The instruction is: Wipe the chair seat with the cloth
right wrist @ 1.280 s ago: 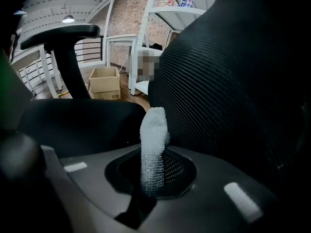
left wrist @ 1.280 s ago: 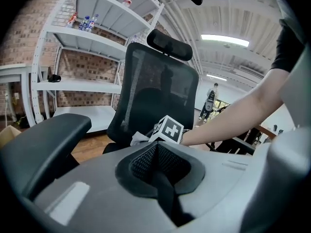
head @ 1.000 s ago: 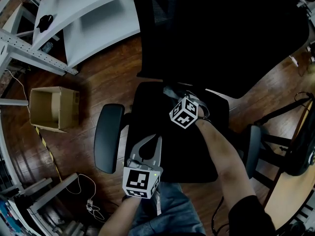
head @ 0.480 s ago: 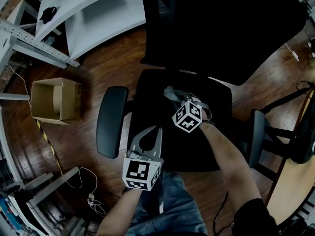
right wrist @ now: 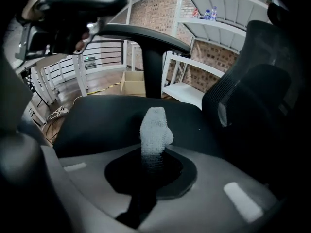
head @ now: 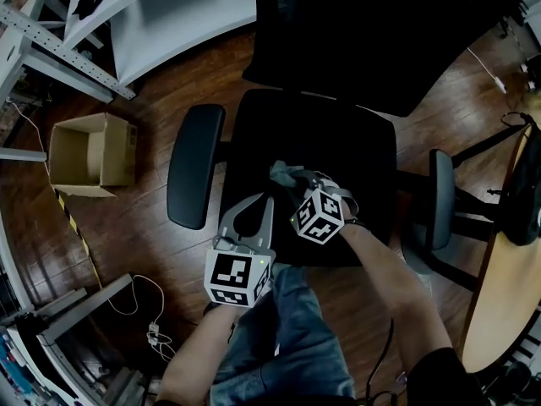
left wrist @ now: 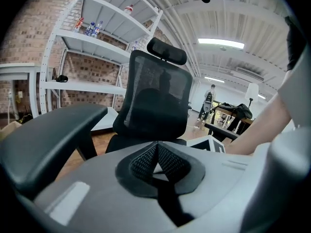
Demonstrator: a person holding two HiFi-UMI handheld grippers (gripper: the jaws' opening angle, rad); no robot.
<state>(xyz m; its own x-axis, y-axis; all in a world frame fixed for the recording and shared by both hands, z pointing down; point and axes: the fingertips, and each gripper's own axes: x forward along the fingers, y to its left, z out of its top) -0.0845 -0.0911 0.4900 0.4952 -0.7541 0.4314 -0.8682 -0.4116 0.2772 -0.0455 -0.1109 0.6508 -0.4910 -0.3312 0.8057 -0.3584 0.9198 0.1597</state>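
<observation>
cloth (right wrist: 154, 130), nubbly and pale, is pinched by the right gripper (right wrist: 153, 163) toward the front edge of the smooth black chair seat (head: 338, 142); the left gripper (left wrist: 156, 160) is held with ribbed pads pressed together.

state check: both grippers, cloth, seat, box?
left gripper: shut, empty.
right gripper: shut on cloth.
cloth: bunched, pinched between the jaws, over the seat.
chair seat: unoccupied.
cardboard box: upright, flaps open.
</observation>
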